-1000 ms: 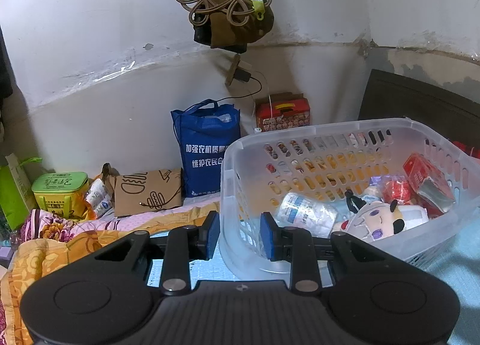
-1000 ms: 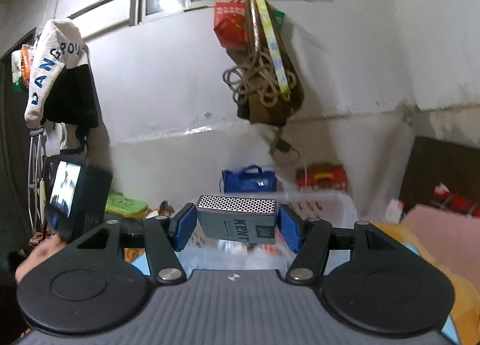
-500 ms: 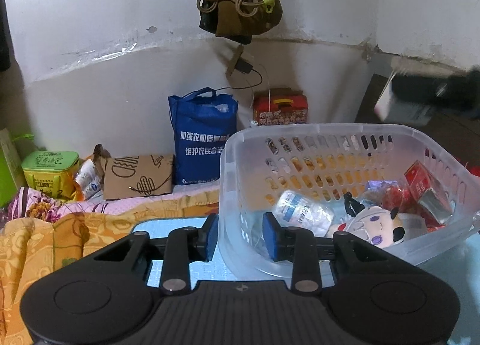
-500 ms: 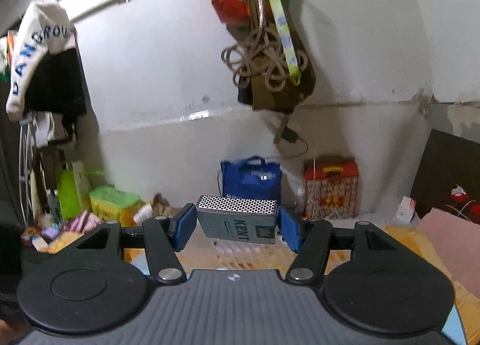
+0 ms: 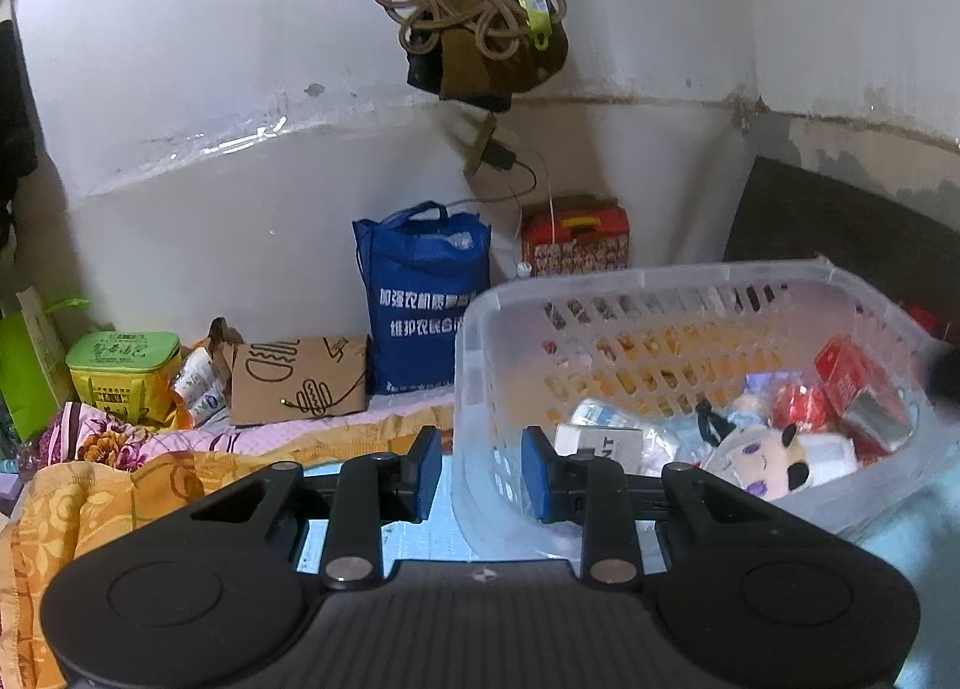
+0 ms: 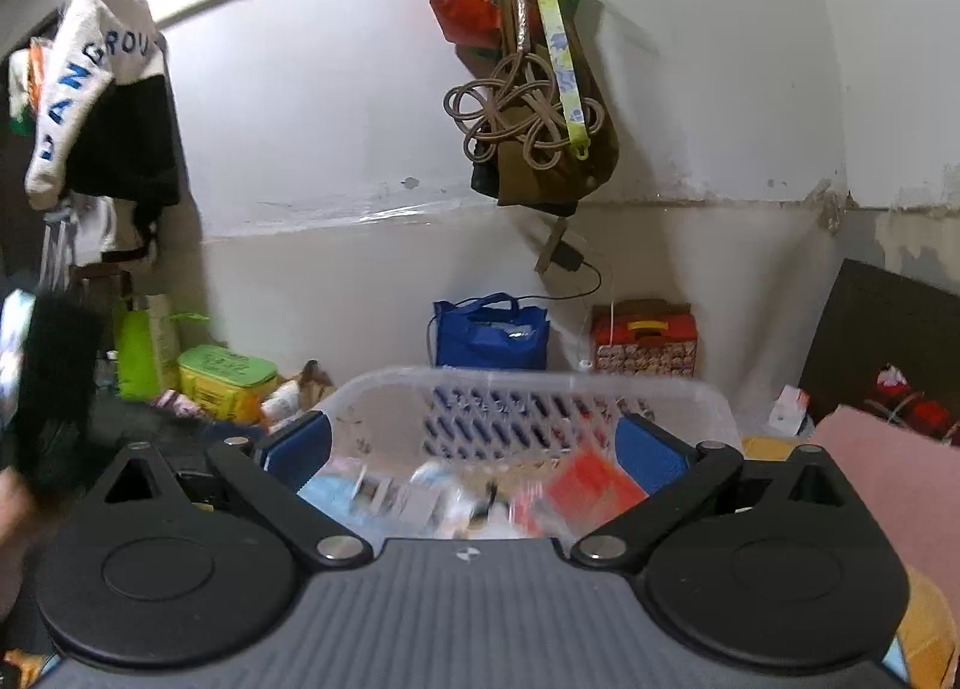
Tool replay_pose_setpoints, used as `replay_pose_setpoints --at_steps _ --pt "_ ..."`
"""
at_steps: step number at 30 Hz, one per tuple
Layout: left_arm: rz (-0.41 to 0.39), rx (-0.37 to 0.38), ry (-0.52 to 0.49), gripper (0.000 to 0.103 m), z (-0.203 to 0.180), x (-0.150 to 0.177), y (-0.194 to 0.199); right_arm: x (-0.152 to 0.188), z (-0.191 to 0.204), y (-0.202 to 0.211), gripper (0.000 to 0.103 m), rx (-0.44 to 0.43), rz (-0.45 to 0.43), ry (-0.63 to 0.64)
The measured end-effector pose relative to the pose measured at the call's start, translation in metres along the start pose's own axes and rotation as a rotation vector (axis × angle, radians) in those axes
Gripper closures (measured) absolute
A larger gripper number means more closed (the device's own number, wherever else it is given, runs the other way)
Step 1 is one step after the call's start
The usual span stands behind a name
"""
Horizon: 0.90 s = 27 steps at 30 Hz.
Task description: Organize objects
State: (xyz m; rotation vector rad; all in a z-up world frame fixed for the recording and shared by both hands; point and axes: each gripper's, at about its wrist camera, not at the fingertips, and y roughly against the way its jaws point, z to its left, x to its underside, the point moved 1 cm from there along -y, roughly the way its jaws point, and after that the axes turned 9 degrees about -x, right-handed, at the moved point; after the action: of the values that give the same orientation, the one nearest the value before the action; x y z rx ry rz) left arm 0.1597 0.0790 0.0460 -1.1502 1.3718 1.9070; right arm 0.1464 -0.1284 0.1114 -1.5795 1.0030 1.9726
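- My right gripper [image 6: 474,449]: jaws now spread, empty (it clamped the Kent box half a second ago).
- Kent box [image 5: 603,440]: now inside the basket [image 5: 660,281].
- My left gripper [image 5: 480,470]: unchanged, narrowly parted, straddling the basket wall.

My basket [image 5: 660,293] sits right of the tote bag [image 5: 423,293]; a box [image 5: 600,440] and plush toy [image 5: 774,458] lie in it.

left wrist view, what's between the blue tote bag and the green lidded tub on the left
In the left wrist view, a brown cardboard box with line drawings lies between the blue tote bag and the green lidded tub, with small white packets beside the tub.
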Motion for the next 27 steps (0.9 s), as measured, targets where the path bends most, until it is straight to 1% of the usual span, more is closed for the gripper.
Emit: replay_pose_setpoints --at_steps 4,10,13,17,19,21,24,26,27 --pt "-0.002 0.010 0.002 0.070 0.001 0.000 0.002 0.012 -0.003 0.020 0.000 -0.015 -0.023 -0.012" --pt "0.007 0.011 -0.016 0.069 -0.004 0.005 0.001 0.020 -0.014 0.020 0.000 -0.004 -0.011 -0.054" --pt "-0.001 -0.011 -0.039 0.069 -0.009 0.006 -0.001 0.024 -0.017 0.021 0.000 -0.010 -0.007 -0.074" --pt "0.000 -0.001 -0.017 0.069 -0.005 0.006 -0.001 0.027 -0.022 0.024 0.000 0.002 -0.012 -0.082" --pt "-0.006 0.005 -0.020 0.064 -0.006 0.008 -0.001 0.030 -0.026 0.025 0.000 0.009 -0.008 -0.087" --pt "-0.013 0.002 -0.024 0.062 -0.008 0.009 0.000 0.035 -0.029 0.028 0.000 0.017 -0.002 -0.087" --pt "-0.017 0.009 -0.026 0.053 -0.012 0.009 0.000 0.038 -0.034 0.031 0.000 0.020 0.005 -0.086" --pt "-0.020 -0.007 -0.021 0.044 -0.013 0.009 0.000 0.041 -0.038 0.034 0.000 0.022 0.001 -0.082" --pt "-0.025 -0.015 -0.022 0.035 -0.012 0.008 -0.001 0.042 -0.039 0.036 0.000 0.025 -0.007 -0.081"
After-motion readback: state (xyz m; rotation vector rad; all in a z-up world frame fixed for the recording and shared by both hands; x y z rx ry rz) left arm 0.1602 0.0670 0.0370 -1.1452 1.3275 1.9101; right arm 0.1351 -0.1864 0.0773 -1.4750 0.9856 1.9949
